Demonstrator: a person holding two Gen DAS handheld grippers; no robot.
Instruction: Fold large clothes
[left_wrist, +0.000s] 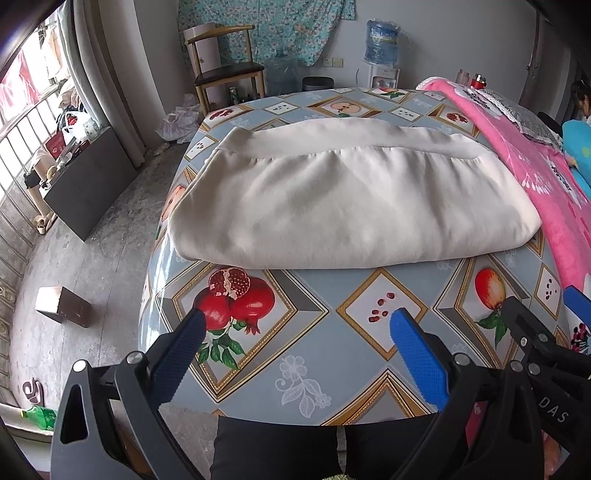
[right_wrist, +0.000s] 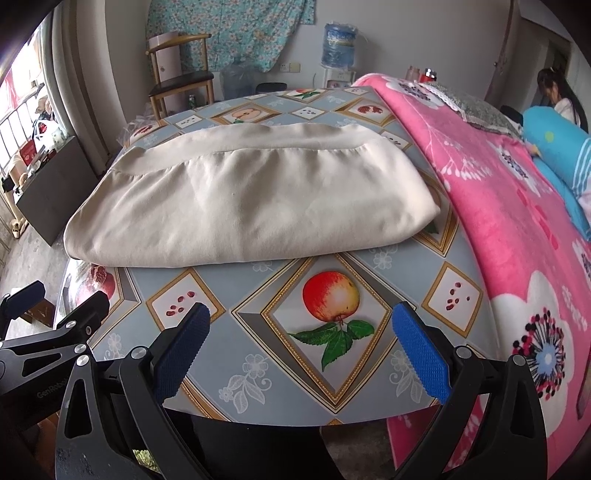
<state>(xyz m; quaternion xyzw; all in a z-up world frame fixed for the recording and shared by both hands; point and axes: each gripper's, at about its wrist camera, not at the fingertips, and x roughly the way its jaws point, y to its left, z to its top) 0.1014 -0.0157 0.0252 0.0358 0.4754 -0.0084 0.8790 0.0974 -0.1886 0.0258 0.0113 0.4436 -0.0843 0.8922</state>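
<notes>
Left gripper (left_wrist: 295, 325) and right gripper (right_wrist: 301, 321): both spread wide, empty, touching nothing, low in frame above the patterned tablecloth (right_wrist: 332, 369). The folded cream garment (left_wrist: 343, 206) lies beyond them, mid-frame, long axis left-to-right. Neither gripper appears clearly nearer.

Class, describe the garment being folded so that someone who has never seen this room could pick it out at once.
Start at the table covered with a blue-grey cloth printed with fruit. Across its middle lies the garment, a cream piece folded into a wide, thick bundle with a flat band along its far edge. Unlike the pink flowered blanket to its right, it is plain and has no pattern.
</notes>
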